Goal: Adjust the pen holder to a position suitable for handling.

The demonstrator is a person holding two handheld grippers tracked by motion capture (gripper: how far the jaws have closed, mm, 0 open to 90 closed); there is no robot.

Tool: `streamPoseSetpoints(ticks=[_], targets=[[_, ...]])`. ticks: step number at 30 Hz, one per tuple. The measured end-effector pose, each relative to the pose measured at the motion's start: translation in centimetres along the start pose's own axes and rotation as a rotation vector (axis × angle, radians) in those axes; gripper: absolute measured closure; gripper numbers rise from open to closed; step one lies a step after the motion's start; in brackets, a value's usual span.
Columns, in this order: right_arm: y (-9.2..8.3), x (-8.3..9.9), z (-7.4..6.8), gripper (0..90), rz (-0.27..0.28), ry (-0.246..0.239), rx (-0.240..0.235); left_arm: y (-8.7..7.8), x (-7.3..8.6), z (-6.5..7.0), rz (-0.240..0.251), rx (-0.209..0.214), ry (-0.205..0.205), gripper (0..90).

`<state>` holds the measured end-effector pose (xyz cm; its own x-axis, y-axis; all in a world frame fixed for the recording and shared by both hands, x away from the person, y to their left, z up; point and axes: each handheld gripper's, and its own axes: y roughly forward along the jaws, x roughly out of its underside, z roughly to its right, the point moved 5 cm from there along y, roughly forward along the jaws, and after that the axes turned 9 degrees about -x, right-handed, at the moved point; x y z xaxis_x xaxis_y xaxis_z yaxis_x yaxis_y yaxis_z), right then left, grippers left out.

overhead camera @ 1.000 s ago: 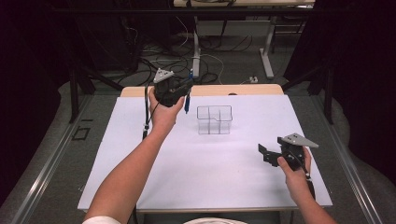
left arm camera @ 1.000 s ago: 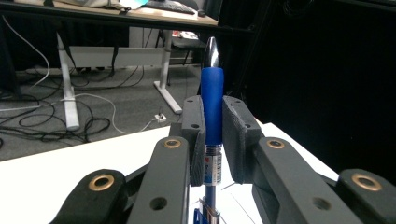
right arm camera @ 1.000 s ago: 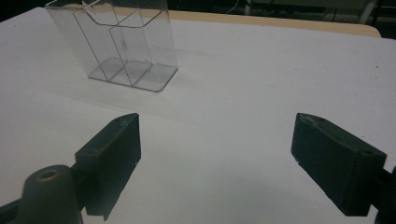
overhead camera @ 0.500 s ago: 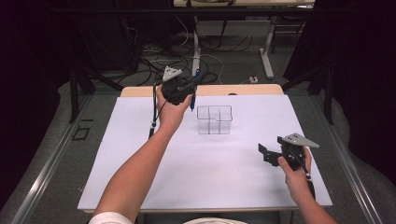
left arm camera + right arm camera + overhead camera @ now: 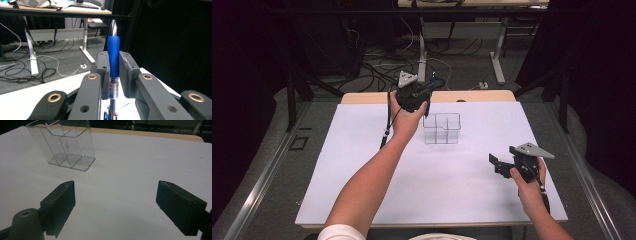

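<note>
L tongs [image 5: 113, 72] clamped on 1 blue pen [image 5: 113, 53], held upright between the pads, silver tip up, blue rubber grip above a clear barrel w/ printed label. In high view L tongs [image 5: 424, 95] raised over far worktop edge, just behind-left of the clear organizer [image 5: 442, 128]; pen [image 5: 428, 102] hangs beside organizer's left wall, not inside as far as I can tell. R tongs [image 5: 115, 205] apart, nothing between, low over white worktop [image 5: 140, 165], well apart from organizer [image 5: 66, 145]. In high view R tongs [image 5: 497, 164] near right edge. 1 organizer, clear plastic, approx 3 compartments, empty. Nothing blocks path on worktop. Cables on the floor [image 5: 377, 70] beyond.
</note>
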<state>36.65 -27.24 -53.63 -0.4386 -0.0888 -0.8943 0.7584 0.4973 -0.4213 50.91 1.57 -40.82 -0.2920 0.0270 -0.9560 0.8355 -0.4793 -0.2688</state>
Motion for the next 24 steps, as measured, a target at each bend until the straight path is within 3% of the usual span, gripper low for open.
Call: streamPoseSetpoints(ticks=[15,24], targets=[[0.1,0.0,0.0,15.5,-0.006,-0.002,0.0,1.5,0.9,0.3,-0.017,-0.022,0.011,80.1],[0.1,0.0,-0.1,15.5,-0.002,-0.003,-0.007,2.4,2.1,0.2,-0.056,-0.032,0.016,80.1]])
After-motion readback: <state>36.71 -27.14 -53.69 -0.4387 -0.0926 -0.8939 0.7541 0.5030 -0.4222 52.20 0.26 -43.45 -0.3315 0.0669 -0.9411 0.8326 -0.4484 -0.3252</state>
